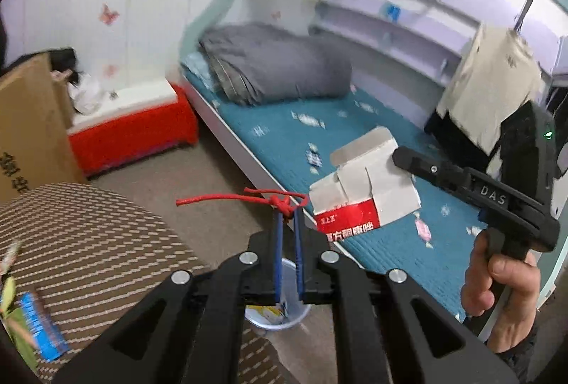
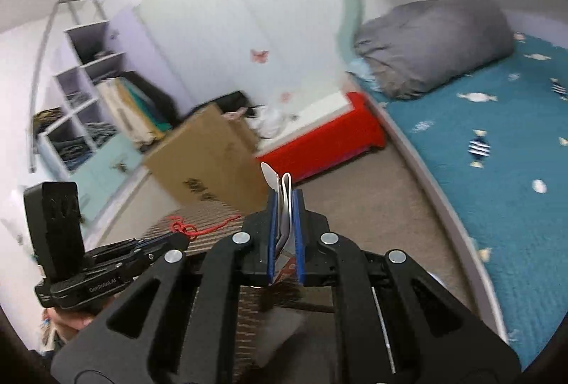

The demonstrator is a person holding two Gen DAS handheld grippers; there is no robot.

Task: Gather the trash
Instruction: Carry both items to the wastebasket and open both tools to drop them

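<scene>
While our left gripper [image 1: 288, 217] pinches the red cord [image 1: 248, 198] and our right gripper [image 2: 285, 203] clamps the flattened carton [image 1: 362, 192], we should centre both over the clear cup [image 1: 284, 313] below before releasing.

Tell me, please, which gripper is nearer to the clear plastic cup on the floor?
Left. The left gripper hangs directly above the cup; the right gripper is off to the side, over the bed edge.
</scene>
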